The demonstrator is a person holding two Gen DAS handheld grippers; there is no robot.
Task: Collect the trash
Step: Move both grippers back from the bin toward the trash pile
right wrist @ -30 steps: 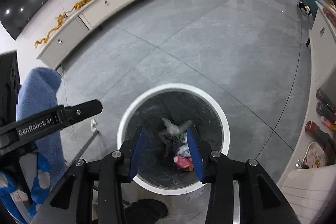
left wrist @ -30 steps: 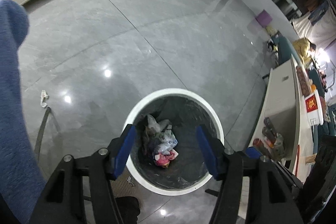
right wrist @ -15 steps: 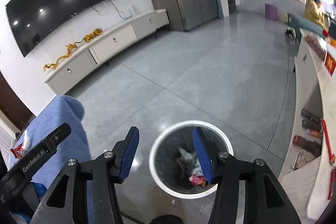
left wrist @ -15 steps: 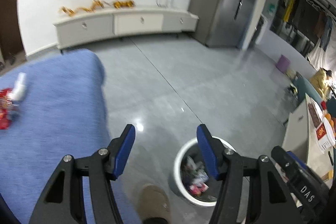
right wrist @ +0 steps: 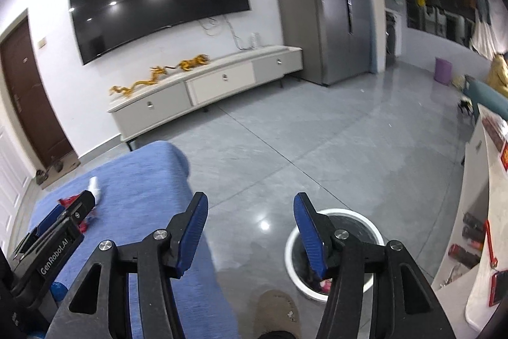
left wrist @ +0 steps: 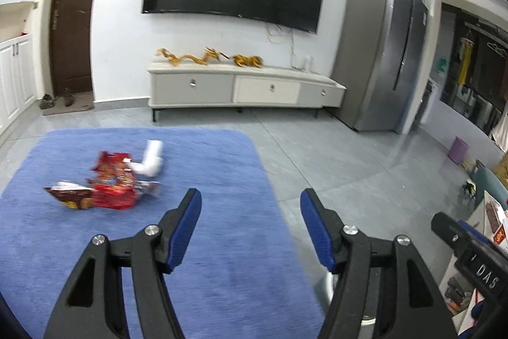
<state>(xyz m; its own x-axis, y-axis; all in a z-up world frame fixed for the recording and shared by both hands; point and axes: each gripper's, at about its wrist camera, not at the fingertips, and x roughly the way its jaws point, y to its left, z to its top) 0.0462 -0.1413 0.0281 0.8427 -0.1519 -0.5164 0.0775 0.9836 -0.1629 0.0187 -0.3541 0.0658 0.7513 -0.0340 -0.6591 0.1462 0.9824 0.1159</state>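
Observation:
Red snack wrappers (left wrist: 104,186) and a white crumpled paper (left wrist: 150,159) lie on a blue-covered table (left wrist: 222,243), ahead and left of my open, empty left gripper (left wrist: 250,208). My right gripper (right wrist: 250,212) is open and empty, held above the floor beside the table edge. The white-rimmed trash bin (right wrist: 365,221) stands on the floor just right of it, with trash inside. The left gripper (right wrist: 57,234) also shows at the left of the right wrist view, in front of the wrappers (right wrist: 68,199).
A grey tiled floor (right wrist: 317,132) spreads ahead. A low TV cabinet (left wrist: 244,88) and a wall TV stand at the back, a fridge (left wrist: 381,53) to the right. A white counter (right wrist: 482,180) with clutter runs along the right. A foot (right wrist: 279,313) is beside the bin.
Both grippers have lifted and tilted up from over the bin. The left one has swung left over the blue table, bringing the wrappers into view. Both stay open.

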